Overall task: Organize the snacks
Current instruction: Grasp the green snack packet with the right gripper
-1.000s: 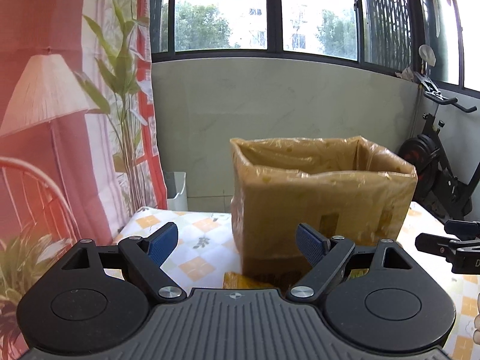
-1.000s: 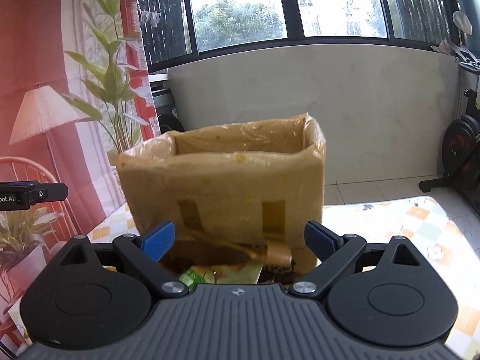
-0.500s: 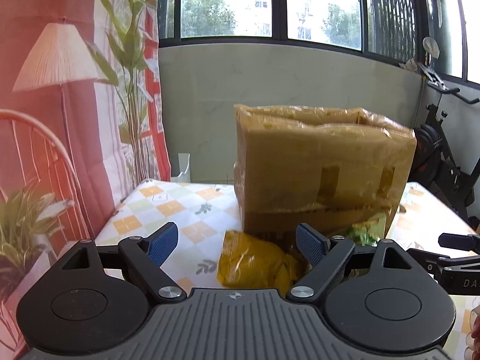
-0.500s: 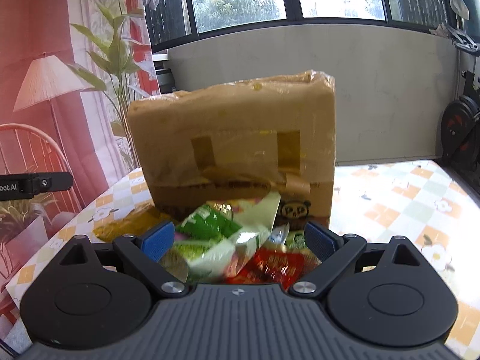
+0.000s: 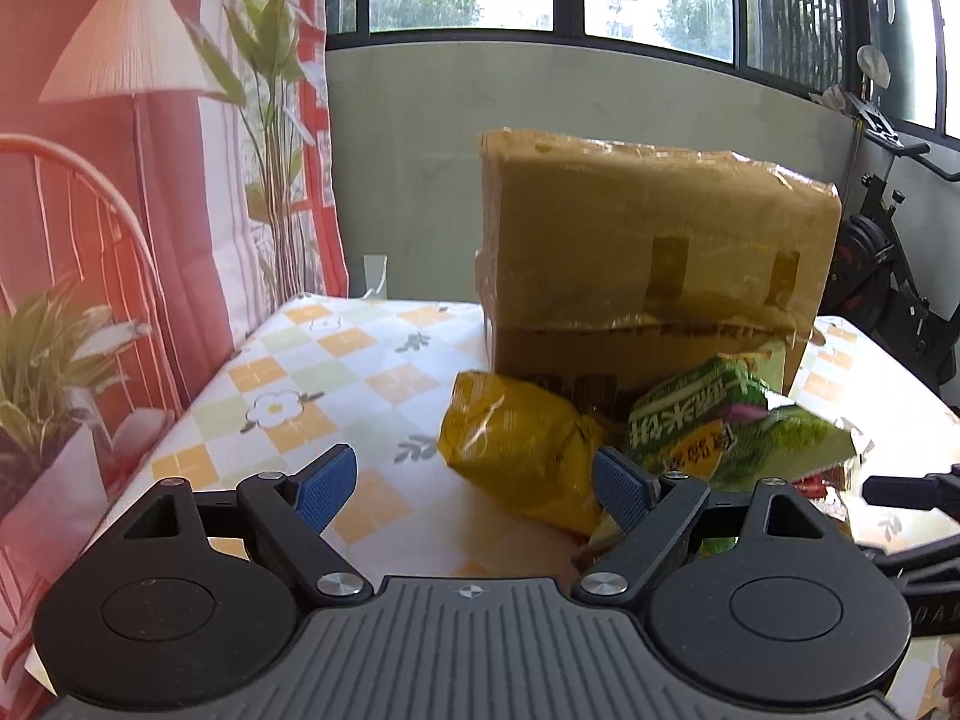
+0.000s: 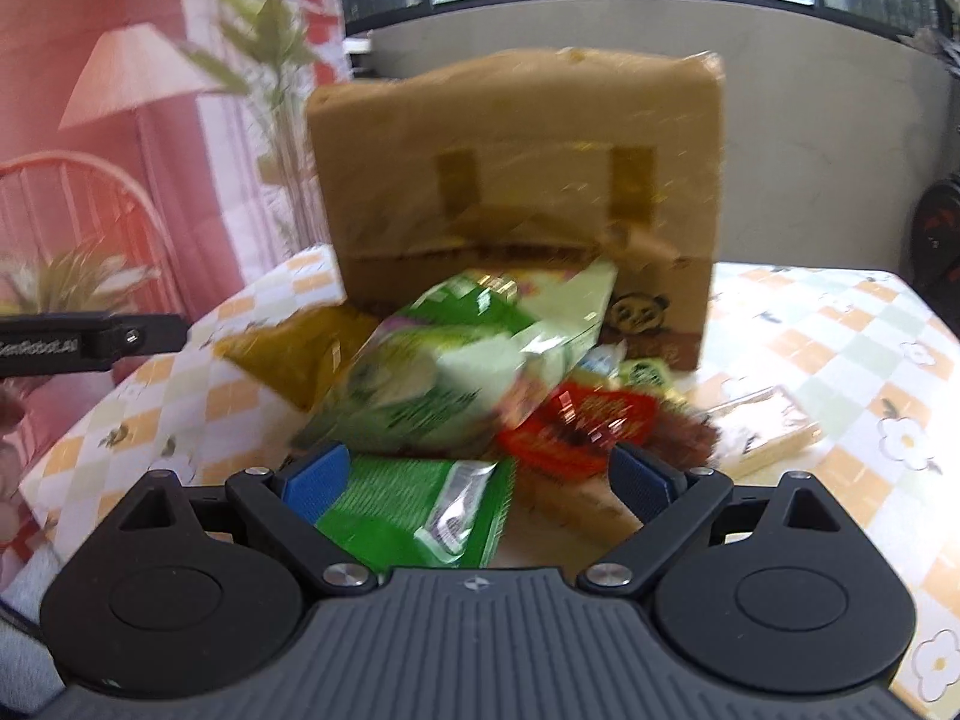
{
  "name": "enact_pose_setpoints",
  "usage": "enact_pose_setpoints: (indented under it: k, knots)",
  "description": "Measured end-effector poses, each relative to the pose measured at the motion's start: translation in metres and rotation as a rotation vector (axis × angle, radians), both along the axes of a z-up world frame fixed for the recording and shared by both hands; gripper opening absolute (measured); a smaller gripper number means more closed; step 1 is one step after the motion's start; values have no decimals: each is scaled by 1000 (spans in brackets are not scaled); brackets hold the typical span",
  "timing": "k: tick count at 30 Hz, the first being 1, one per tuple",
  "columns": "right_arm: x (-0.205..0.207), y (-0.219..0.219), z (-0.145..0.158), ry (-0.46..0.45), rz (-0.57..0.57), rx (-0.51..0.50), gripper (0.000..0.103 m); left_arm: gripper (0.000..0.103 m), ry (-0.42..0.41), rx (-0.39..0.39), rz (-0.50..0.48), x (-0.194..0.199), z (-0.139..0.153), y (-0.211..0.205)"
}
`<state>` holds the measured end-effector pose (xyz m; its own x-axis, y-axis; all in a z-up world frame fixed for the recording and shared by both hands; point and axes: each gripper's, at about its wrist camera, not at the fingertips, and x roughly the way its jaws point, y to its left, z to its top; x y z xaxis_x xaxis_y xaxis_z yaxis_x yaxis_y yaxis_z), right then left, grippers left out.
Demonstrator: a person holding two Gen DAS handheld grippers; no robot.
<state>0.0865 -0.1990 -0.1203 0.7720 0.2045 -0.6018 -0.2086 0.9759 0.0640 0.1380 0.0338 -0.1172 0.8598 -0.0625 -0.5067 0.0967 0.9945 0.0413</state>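
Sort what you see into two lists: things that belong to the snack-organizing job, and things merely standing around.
Job: cardboard box; yellow snack bag; green snack bag; red snack packet; flat green packet.

Around: exercise bike; printed backdrop; checked tablecloth.

Cardboard box [image 5: 654, 264] and snack pile [image 6: 480, 384] block ahead; tablecloth [image 5: 312, 396] left stays free.

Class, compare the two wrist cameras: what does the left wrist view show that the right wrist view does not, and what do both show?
Left wrist only: an exercise bike at the right edge. Right wrist only: a red packet, a flat green packet and a pale wrapped bar. Both: the cardboard box, the yellow bag and the checked tablecloth.
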Motion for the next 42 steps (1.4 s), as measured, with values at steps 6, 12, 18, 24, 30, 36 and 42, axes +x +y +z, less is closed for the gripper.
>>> enact_pose_setpoints:
  k: [6, 12, 18, 24, 30, 36, 42]
  knots:
    - [8, 12, -17, 82, 62, -4, 96, 87, 38, -13, -4, -2, -17, -1]
    - [22, 7, -38, 175, 78, 85, 103, 87, 59, -17, -7, -2, -26, -2]
    - [35, 6, -51, 244, 113, 190, 103, 87, 71, -17, -7, -1, -31, -3]
    - [26, 10, -37, 208, 172, 177, 79, 87, 86, -21, -17, 0, -33, -9]
    - [17, -5, -21, 155, 143, 203, 58, 87, 73, -28, -32, -1, -28, -16]
    - [9, -13, -8, 113, 124, 197, 55, 87, 70, -30, -36, 0, -27, -18]
    - [-1, -27, 10, 59, 107, 194, 54, 87, 60, -41, -38, 0, -22, -17]
